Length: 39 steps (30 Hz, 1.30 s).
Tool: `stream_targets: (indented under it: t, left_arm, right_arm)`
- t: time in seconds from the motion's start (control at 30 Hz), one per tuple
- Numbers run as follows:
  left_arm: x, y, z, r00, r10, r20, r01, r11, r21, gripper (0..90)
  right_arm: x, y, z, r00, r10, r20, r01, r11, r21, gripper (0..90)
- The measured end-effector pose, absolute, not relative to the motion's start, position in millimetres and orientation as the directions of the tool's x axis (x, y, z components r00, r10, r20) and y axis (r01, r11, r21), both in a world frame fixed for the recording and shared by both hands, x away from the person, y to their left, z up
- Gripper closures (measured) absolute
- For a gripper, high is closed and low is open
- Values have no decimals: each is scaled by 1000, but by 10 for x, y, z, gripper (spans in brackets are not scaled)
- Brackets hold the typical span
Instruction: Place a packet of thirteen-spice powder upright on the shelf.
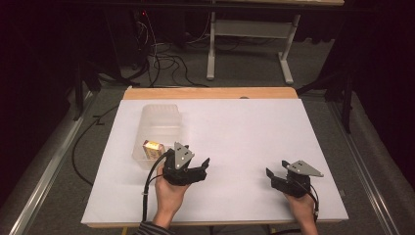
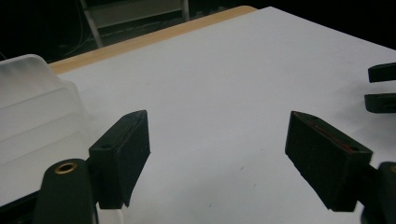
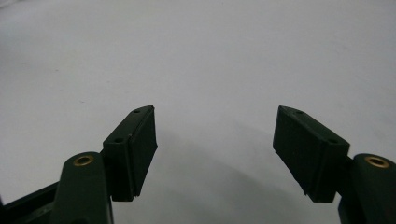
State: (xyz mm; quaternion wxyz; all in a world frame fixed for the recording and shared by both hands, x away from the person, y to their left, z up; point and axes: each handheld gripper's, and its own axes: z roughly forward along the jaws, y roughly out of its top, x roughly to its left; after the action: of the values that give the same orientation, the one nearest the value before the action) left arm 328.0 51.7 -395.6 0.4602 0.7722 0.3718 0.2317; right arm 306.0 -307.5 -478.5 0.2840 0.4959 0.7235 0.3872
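Left gripper [image 1: 203, 166] sits low and left of centre in the high view, jaws spread wide with nothing between them. In the left gripper view the two black pads [image 2: 122, 156] stand far apart over bare white surface, empty. It lies just to the lower right of the clear plastic container [image 1: 157, 133], which stands in the left half of the frame, and inside that container, near its lower edge, there's the small yellow box [image 1: 152, 149] (labelled, though the print is too small to read). Gripper and container look close, and I can't tell whether they touch. In the left gripper view the container [image 2: 37, 112] fills the left edge, frosted and ridged.

Over to the lower right of the high view: the right gripper [image 1: 270, 177] is held in the person's hand [image 1: 301, 208], jaws parted there too. The right gripper view confirms it, both pads [image 3: 133, 149] well apart, nothing gripped, just the white sheet beneath. That gripper also peeks in at the right edge of the left gripper view [image 2: 380, 88].

The white table [image 1: 244, 127] spans the middle of the frame, with a wooden strip along its far edge. The two grippers are well apart from each other.
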Motion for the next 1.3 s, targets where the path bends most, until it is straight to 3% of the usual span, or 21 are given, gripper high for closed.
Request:
stream_targets:
  t: [1.3]
  left_arm:
    - [3333,269,-4423,637,767,-80,451,-286,845,234]
  right_arm:
    - [3061,-3069,-4788,-348,937,-24,495,206,844,308]
